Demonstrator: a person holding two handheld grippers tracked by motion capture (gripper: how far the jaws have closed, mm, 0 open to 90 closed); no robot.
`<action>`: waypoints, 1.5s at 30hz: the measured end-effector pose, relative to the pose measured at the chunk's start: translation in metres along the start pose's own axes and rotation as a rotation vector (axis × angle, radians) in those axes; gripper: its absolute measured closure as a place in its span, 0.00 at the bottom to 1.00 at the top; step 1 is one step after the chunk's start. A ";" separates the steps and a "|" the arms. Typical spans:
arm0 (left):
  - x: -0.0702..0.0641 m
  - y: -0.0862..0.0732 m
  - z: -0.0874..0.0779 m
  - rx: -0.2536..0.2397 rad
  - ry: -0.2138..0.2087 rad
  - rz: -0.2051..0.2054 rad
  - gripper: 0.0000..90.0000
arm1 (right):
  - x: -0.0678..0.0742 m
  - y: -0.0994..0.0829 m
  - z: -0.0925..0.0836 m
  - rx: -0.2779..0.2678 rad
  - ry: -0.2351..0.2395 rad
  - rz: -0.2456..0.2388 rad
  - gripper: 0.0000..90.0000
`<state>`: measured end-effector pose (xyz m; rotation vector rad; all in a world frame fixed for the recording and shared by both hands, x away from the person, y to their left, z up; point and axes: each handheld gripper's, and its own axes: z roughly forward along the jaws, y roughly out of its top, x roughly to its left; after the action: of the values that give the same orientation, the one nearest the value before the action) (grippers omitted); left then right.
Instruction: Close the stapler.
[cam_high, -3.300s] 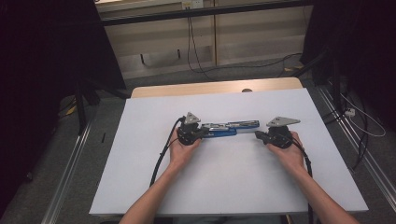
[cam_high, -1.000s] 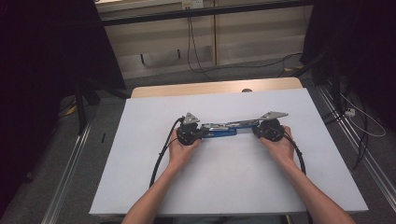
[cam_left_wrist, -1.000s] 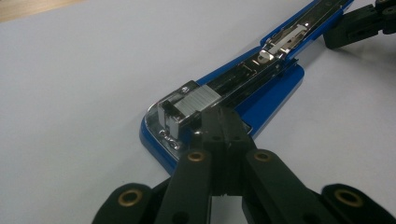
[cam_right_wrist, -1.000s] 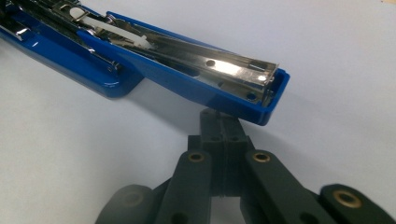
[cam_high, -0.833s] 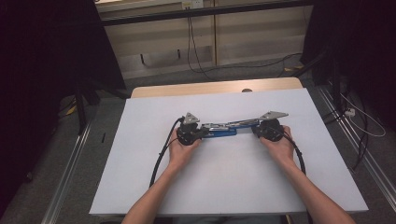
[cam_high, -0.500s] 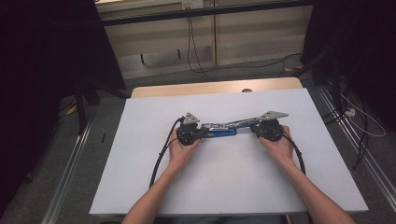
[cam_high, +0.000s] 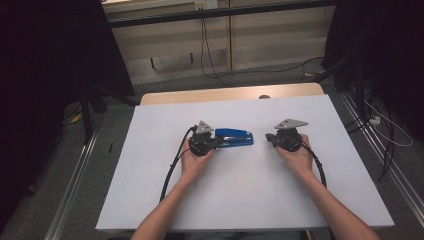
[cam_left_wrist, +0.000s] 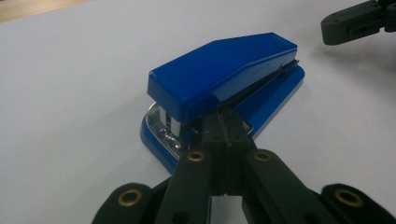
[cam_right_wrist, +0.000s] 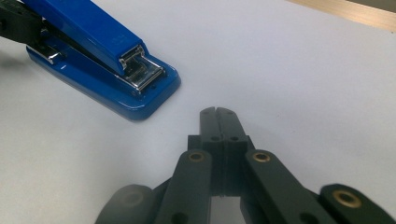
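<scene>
The blue stapler (cam_high: 234, 137) lies flat near the middle of the white counter (cam_high: 150, 200). The left tool (cam_left_wrist: 223, 125) is closed, its tips pressed against the stapler's side at the seam — bracing it, not gripping. The right tool (cam_right_wrist: 219, 116), also closed and empty, hovers just beside the stapling end. The step looks like steadying; next — likely the right tool pressing on the stapler.
</scene>
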<state>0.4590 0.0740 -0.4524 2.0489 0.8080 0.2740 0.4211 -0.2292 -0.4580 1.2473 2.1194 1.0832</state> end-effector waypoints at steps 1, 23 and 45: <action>0.000 0.000 0.000 -0.007 -0.003 -0.012 1.00 | 0.000 0.000 0.000 -0.002 0.002 0.000 1.00; -0.007 -0.001 -0.011 -0.015 0.003 0.020 0.96 | 0.004 0.001 -0.009 -0.055 0.039 -0.001 1.00; -0.005 -0.010 -0.039 -0.076 0.069 0.004 0.37 | 0.011 0.005 -0.018 -0.131 0.070 0.040 0.62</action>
<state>0.4327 0.1004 -0.4374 1.9793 0.8238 0.3743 0.4057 -0.2251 -0.4434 1.2112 2.0450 1.2787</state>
